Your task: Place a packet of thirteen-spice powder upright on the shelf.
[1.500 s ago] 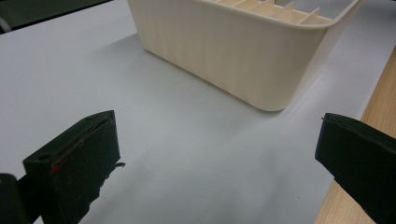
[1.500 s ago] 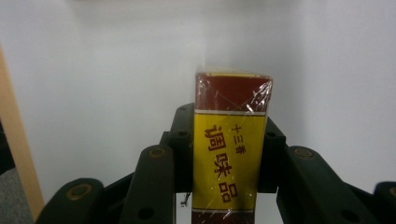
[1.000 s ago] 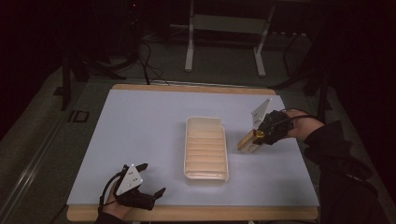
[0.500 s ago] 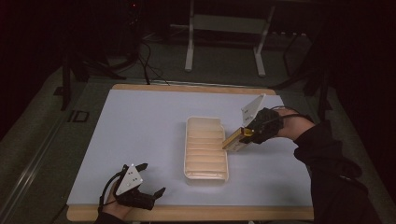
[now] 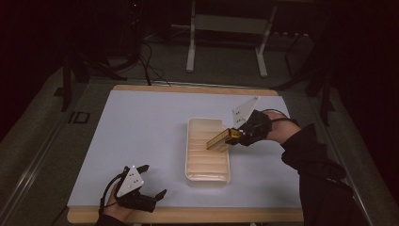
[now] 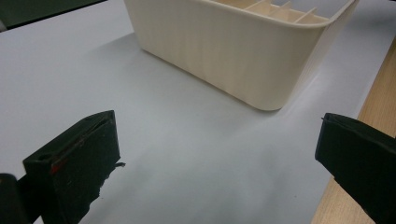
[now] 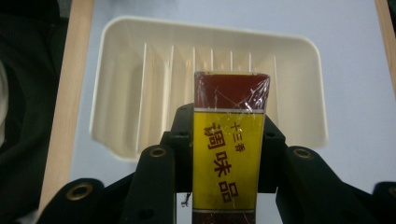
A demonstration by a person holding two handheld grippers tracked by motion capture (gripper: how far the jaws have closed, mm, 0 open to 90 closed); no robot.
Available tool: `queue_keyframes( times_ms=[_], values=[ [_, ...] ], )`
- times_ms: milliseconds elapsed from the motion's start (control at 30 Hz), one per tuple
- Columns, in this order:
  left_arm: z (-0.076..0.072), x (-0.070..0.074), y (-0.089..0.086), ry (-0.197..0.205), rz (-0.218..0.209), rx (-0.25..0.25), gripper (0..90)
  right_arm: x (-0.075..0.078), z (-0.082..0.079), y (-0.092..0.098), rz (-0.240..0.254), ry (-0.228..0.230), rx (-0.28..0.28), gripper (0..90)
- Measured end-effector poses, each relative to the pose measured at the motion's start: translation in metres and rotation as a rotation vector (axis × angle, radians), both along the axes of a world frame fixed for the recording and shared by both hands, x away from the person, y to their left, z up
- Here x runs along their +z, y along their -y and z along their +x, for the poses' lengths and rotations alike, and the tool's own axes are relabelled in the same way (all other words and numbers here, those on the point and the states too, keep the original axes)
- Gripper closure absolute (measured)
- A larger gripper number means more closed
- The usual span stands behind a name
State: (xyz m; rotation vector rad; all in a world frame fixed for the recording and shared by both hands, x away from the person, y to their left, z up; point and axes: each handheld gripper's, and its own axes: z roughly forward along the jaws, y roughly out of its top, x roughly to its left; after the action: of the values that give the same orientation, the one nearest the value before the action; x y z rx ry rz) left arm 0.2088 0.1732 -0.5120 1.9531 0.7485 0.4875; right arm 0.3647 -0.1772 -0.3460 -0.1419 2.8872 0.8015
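Right gripper (image 5: 234,136) pinching yellow box (image 5: 218,140), carried leftward from tray's right side, now over slotted tray (image 5: 207,175) far end. Insertion likely next. Left gripper (image 5: 151,182) spread, idle near-left.

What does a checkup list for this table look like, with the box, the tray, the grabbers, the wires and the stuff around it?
Surface: pale blue mat on a wooden table.
Job's things: cream slotted tray; yellow and dark red box held over it.
Clutter: nothing seen.
Grippers: right gripper shut on the box; left gripper open, at the near edge.
Cables: floor cables behind the table.
Surroundings: dark room, metal stand legs.
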Motion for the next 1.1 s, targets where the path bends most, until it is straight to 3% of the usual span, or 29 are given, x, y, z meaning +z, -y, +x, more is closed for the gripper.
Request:
queue_keyframes(
  times_ms=[133, 367, 1100],
  values=[
    [0.0, 0.0, 0.0, 0.0, 0.002, -0.001, 0.0, -0.008, -0.001, -0.006, 0.034, -0.013, 0.044, 67.7],
    [0.0, 0.0, 0.0, 0.0, 0.002, -0.001, 0.0, -0.018, 0.0, -0.007, 0.055, -0.02, 0.05, 67.8],
    [0.0, 0.0, 0.0, -0.002, 0.002, -0.003, 0.0, -0.028, 0.005, 0.002, 0.064, -0.015, 0.018, 67.8]
  ],
)
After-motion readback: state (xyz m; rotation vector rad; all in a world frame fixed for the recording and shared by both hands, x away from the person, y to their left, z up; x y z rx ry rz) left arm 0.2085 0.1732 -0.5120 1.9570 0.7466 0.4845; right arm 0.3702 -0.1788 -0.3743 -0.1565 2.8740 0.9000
